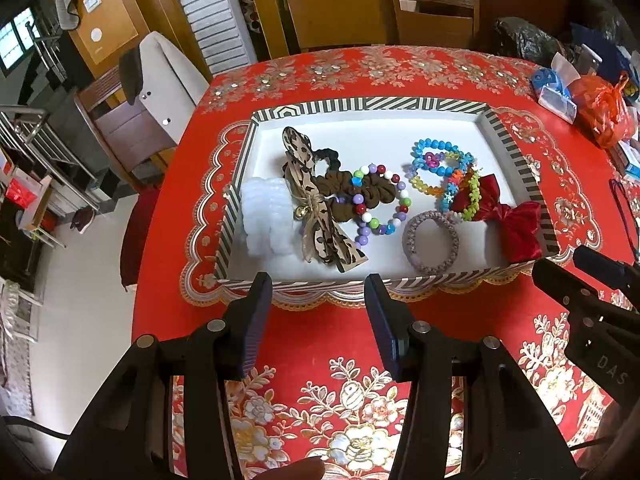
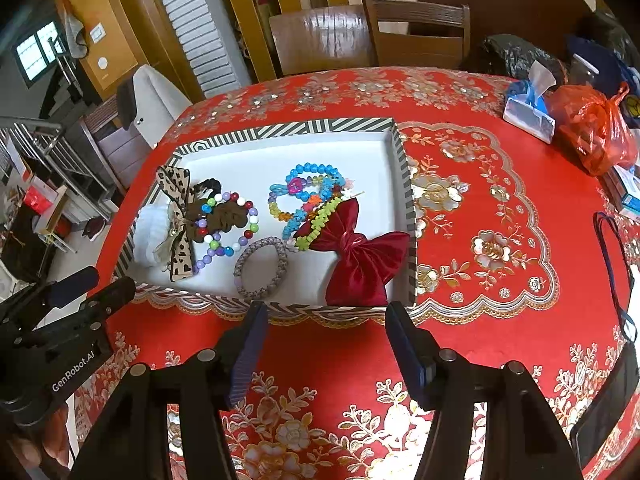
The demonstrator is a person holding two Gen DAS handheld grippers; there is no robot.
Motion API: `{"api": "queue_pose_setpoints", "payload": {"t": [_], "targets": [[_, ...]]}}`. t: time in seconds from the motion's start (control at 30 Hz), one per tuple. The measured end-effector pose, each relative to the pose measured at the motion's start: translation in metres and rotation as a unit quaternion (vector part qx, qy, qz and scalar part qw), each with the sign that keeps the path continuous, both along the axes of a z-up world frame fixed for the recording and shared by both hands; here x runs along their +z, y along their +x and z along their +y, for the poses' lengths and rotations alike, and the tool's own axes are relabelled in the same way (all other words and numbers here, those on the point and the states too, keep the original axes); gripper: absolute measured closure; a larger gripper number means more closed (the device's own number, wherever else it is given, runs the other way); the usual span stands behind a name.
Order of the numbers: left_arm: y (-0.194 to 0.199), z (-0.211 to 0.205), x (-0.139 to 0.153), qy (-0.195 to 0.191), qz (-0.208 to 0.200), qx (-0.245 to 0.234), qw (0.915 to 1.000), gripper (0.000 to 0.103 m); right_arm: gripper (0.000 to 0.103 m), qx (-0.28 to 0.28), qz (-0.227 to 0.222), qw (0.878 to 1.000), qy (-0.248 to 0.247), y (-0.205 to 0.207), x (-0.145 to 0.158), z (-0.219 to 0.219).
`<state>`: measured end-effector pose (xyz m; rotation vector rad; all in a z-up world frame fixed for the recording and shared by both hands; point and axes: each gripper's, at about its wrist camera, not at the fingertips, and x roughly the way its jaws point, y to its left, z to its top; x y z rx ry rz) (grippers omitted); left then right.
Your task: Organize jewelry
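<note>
A striped-rim white tray on the red tablecloth holds jewelry and hair pieces: a white scrunchie, a leopard bow, a brown scrunchie, a multicolour bead bracelet, a grey braided ring, bright plastic bracelets and a red satin bow. My left gripper is open and empty just short of the tray's near rim. My right gripper is open and empty at the near rim.
Plastic bags and a tissue pack lie at the table's far right. A dark phone and a cord lie at the right edge. Wooden chairs stand behind the table. The floor drops off at the left.
</note>
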<state>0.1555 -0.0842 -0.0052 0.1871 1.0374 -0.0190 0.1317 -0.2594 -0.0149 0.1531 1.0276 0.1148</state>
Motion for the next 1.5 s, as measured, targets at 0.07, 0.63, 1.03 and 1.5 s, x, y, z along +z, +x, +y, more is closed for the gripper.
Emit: {"api": "queue_pose_setpoints", "payload": {"t": [0.07, 0.63, 1.03, 1.5], "targets": [[-0.002, 0.002, 0.002, -0.004, -0.001, 0.002, 1.0000, 0.056, 0.043, 0.002, -0.002, 1.000, 0.000, -0.003, 0.001, 0.003], [-0.032, 0.031, 0.014, -0.030, -0.008, 0.027, 0.9992, 0.056, 0.040, 0.014, -0.028, 0.999, -0.011, -0.036, 0.022, 0.027], [-0.055, 0.038, 0.018, -0.033, -0.011, 0.027, 0.9990, 0.056, 0.037, 0.010, -0.043, 0.999, -0.007, -0.061, 0.030, 0.029], [-0.070, 0.041, 0.021, -0.037, -0.013, 0.022, 0.9990, 0.056, 0.036, 0.011, -0.051, 0.999, -0.002, -0.075, 0.034, 0.034]]}}
